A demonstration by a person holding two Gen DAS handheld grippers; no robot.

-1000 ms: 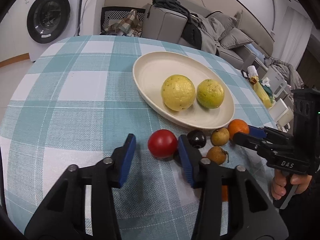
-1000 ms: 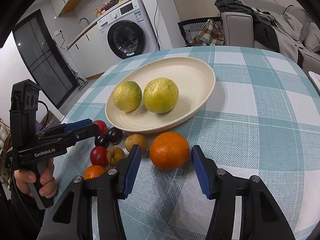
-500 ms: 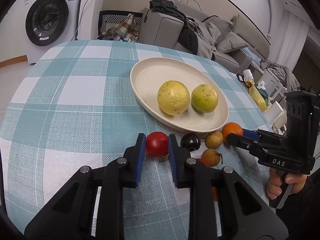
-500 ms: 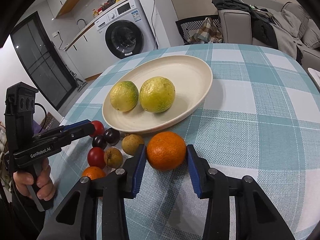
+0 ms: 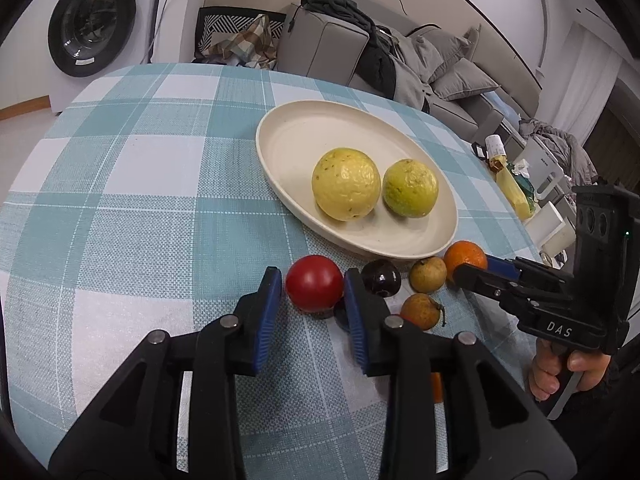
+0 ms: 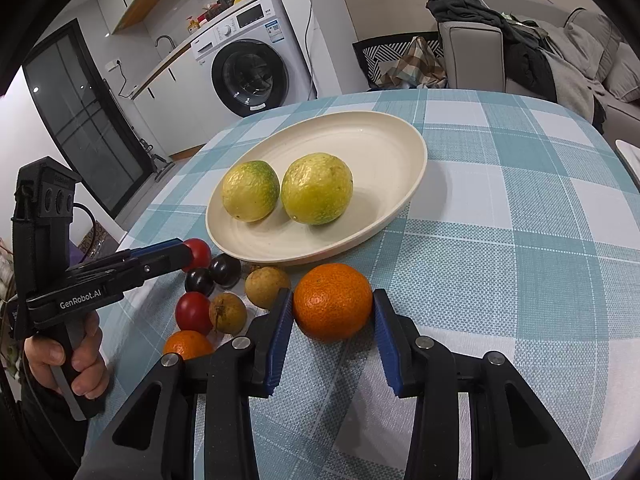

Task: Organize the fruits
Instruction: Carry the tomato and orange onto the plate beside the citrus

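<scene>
Gripping an orange (image 6: 333,301) in the right gripper (image 6: 332,336) beside the plate (image 6: 396,148); left gripper (image 5: 310,312) opening around a red tomato (image 5: 314,283), not pressing. Next: lifting each onto the plate.

On the table (image 6: 520,240), two large fruits (image 6: 316,188) lie side by side in the plate (image 6: 392,148), the small fruits (image 6: 228,308) cluster before its near rim, and a washing machine (image 6: 248,72) stands behind it.

Home: washing machine (image 6: 250,76), sofa (image 5: 452,76)
</scene>
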